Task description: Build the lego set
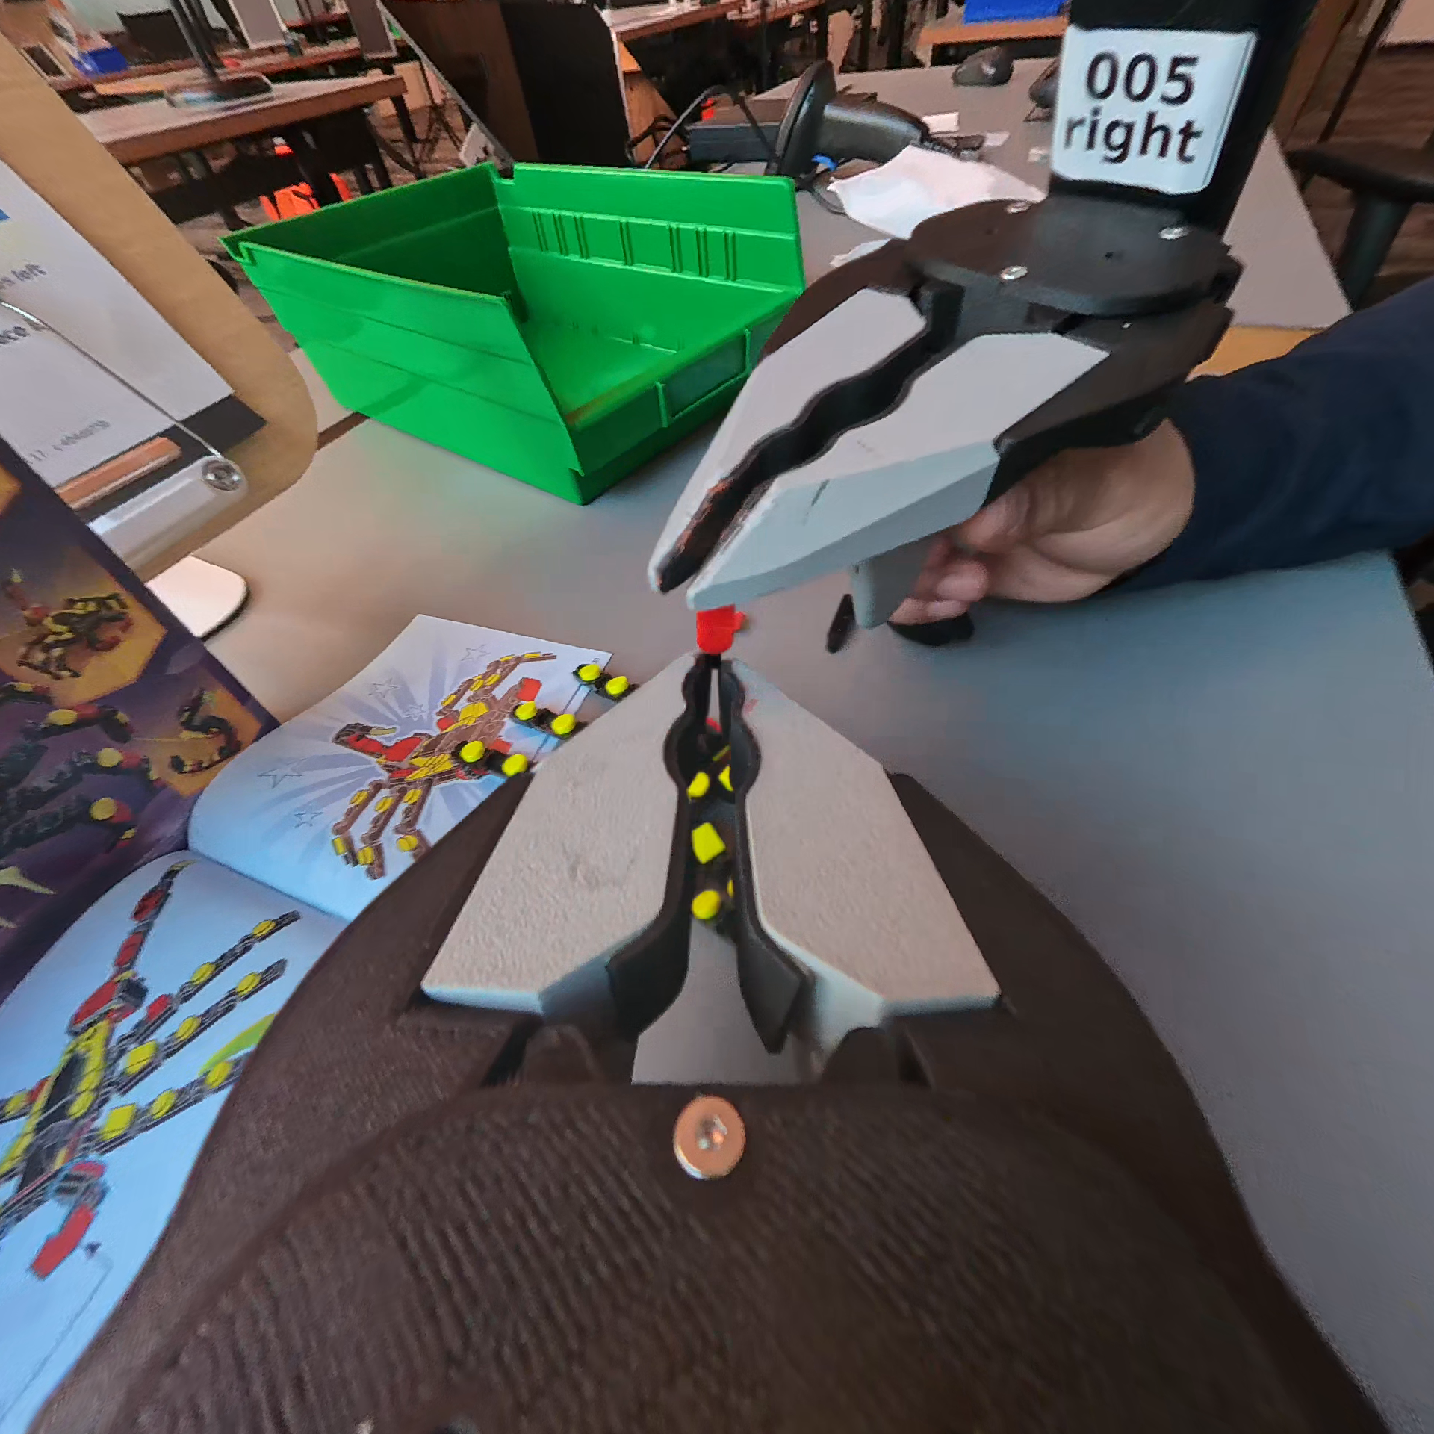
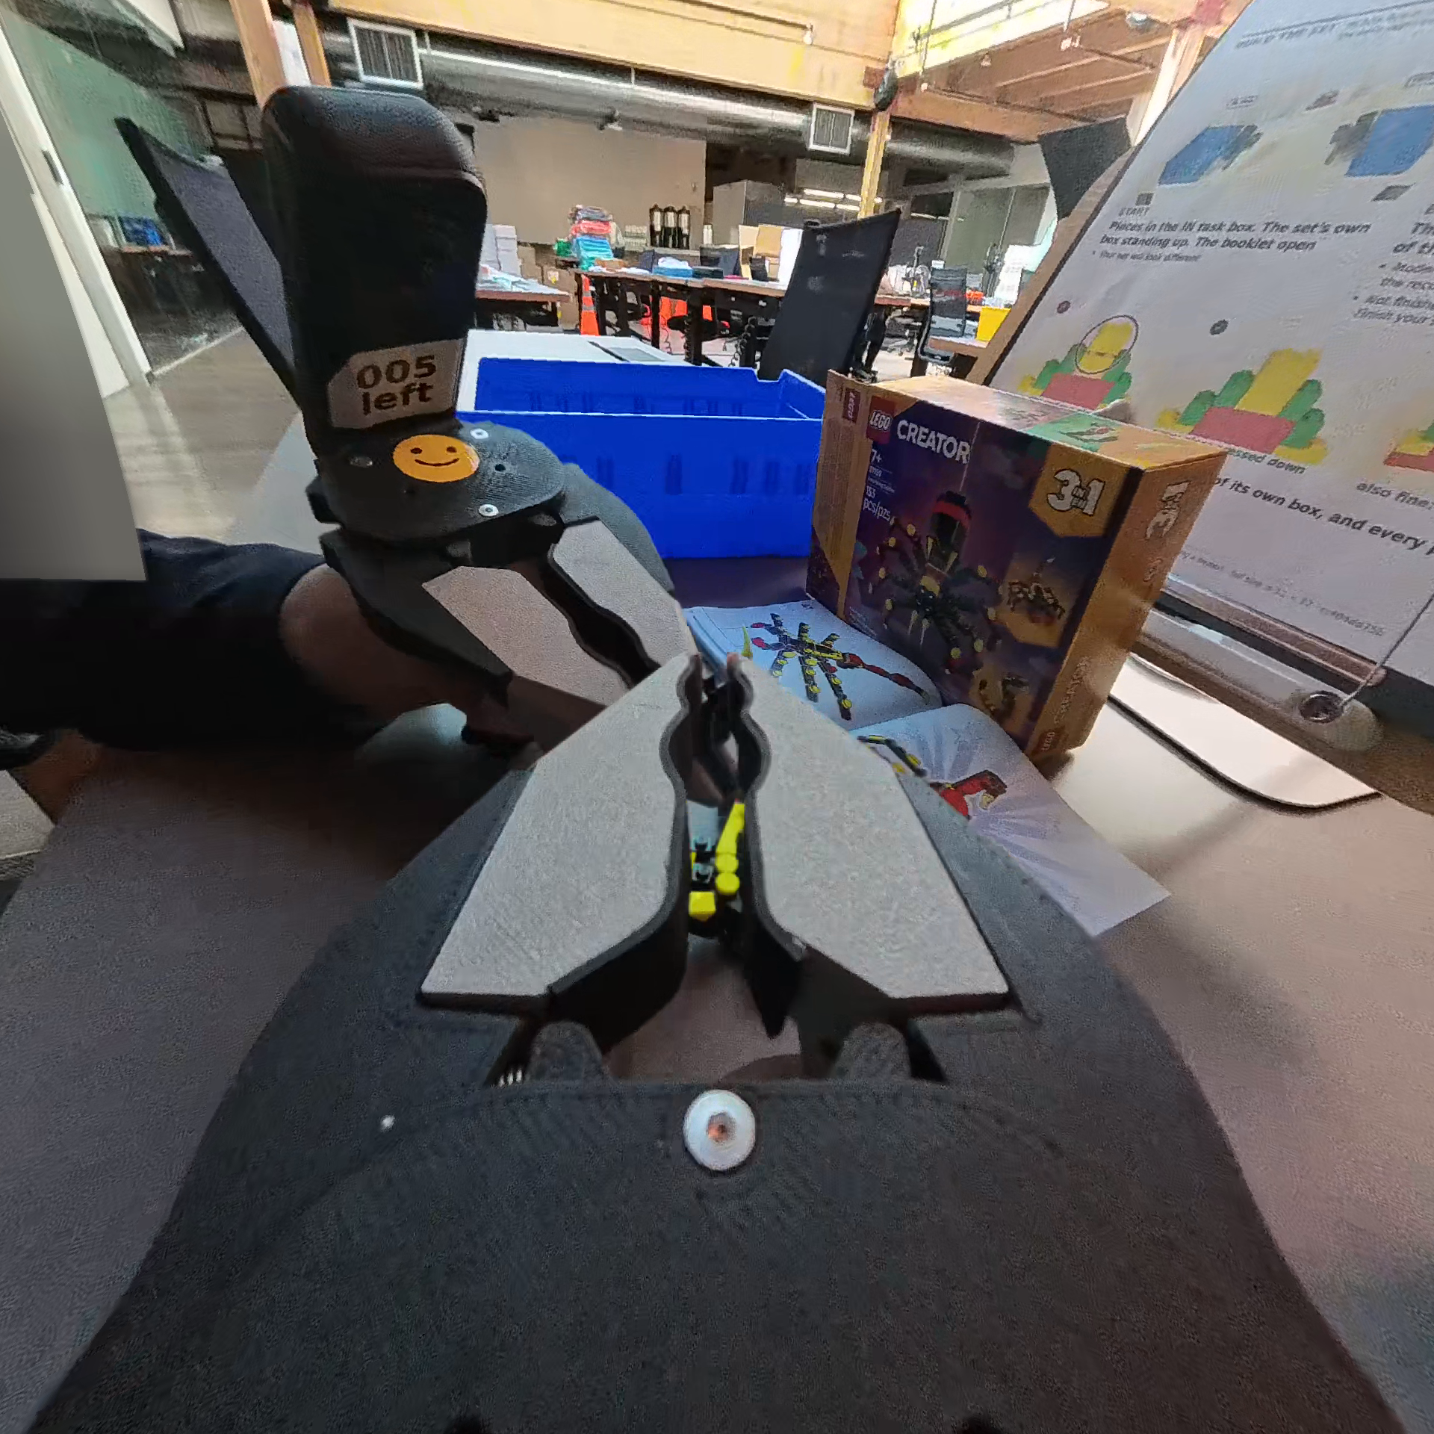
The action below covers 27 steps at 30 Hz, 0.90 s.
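Note:
In the left wrist view my left gripper [image 1: 710, 669] is shut, and a thin black stem shows between its tips, under a small red lego piece [image 1: 715, 628]. My right gripper [image 1: 680, 583] comes down from the upper right, shut on the top of that red piece. In the right wrist view my right gripper [image 2: 718, 673] is shut with a sliver of red at its tips. The left gripper [image 2: 652, 656] meets it from the left, its tips hidden. A black and yellow lego assembly [image 1: 706, 846] shows through the jaws, also in the right wrist view [image 2: 722, 861].
An open instruction booklet [image 1: 372, 745] lies on the grey table with loose black and yellow pieces [image 1: 543, 718] on it. A green bin [image 1: 543, 334] stands behind. The lego box [image 2: 1009, 559], a blue bin [image 2: 652, 465] and a leaning instruction board [image 2: 1280, 310] stand at the back. Only a small space, under 4 cm, lies between the two pairs of fingers.

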Each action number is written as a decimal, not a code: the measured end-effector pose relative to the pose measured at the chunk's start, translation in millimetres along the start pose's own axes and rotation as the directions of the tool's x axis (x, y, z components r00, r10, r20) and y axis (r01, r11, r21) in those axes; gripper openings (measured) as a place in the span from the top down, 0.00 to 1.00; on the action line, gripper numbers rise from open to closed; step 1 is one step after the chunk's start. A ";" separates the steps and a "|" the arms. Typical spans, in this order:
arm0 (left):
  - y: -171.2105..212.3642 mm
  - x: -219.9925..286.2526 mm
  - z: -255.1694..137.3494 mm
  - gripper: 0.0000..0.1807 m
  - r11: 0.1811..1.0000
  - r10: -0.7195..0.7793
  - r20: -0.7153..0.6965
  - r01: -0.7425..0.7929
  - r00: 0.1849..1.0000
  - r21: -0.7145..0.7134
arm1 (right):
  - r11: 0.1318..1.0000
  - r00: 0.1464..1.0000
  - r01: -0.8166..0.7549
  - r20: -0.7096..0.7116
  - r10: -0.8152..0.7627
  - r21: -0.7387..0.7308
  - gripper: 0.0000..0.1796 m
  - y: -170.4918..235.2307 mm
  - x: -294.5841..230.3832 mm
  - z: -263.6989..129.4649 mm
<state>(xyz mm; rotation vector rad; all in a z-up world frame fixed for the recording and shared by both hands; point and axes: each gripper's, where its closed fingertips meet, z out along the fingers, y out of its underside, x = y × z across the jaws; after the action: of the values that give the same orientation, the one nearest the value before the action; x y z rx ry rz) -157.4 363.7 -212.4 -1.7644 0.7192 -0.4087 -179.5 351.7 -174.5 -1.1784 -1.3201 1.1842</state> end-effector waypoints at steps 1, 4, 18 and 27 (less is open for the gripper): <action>0.8 -2.6 -0.8 1.00 1.000 0.007 0.011 -0.007 1.000 -0.003 | 1.000 1.000 0.007 -0.004 -0.007 -0.007 0.99 1.3 1.9 -0.2; 0.1 -8.2 -2.0 1.00 1.000 -0.015 0.023 0.015 1.000 0.006 | 0.999 0.999 -0.034 -0.003 0.034 -0.002 0.99 1.5 5.7 -0.8; -1.1 -13.8 -7.9 1.00 1.000 0.004 0.012 -0.004 1.000 0.027 | 0.997 0.996 -0.065 -0.061 0.067 0.032 1.00 -1.6 19.6 3.8; -3.5 -6.5 -17.5 1.00 0.921 -0.371 -0.254 0.389 0.893 0.022 | 0.993 0.977 -0.092 0.202 0.075 0.077 0.84 -8.2 0.4 -11.8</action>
<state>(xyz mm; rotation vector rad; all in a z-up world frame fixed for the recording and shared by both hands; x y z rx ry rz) -171.9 355.7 -203.1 -1.8032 0.5160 -0.9227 -168.2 352.3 -165.6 -1.0841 -1.3626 1.4369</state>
